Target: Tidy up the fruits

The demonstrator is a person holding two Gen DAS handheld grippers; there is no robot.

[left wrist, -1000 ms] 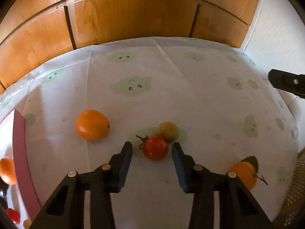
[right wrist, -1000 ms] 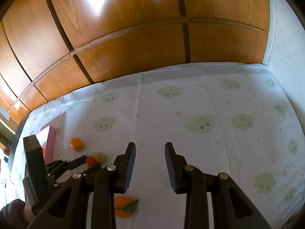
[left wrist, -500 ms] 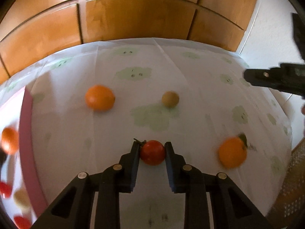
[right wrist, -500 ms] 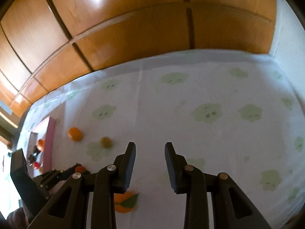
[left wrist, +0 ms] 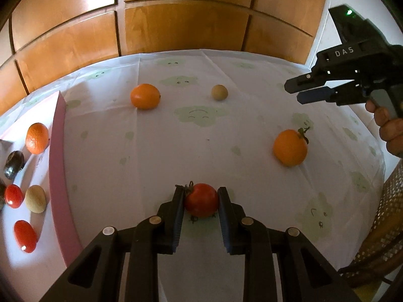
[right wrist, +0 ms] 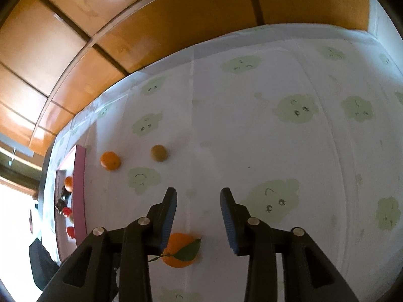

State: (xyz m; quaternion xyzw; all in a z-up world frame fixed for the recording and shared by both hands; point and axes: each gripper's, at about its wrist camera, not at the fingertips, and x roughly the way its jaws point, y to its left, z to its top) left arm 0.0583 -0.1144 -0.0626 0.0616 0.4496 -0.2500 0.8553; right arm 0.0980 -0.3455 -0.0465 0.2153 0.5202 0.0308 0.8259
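My left gripper [left wrist: 201,195] is shut on a red tomato [left wrist: 201,203] with a dark stem, held above the cloud-print tablecloth [left wrist: 206,136]. Loose on the cloth lie an orange [left wrist: 145,96], a small tan fruit [left wrist: 219,92] and a leafed orange [left wrist: 290,147]. In the right wrist view my right gripper [right wrist: 198,198] hangs above the leafed orange [right wrist: 179,250], its jaws opening with nothing between them. The same gripper [left wrist: 302,90] shows at the right of the left wrist view, held by a hand [left wrist: 389,128].
A pink-rimmed tray [left wrist: 58,176] at the left holds an orange [left wrist: 37,138], two red fruits, a tan fruit [left wrist: 35,199] and a dark fruit [left wrist: 13,164]. Wooden panels [left wrist: 176,25] back the table. A wicker chair [left wrist: 377,239] stands at the right edge.
My left gripper closed on the red tomato and carried it away from the tan fruit, toward the tray side. My right gripper tipped downward over the leafed orange and its jaws widened slightly.
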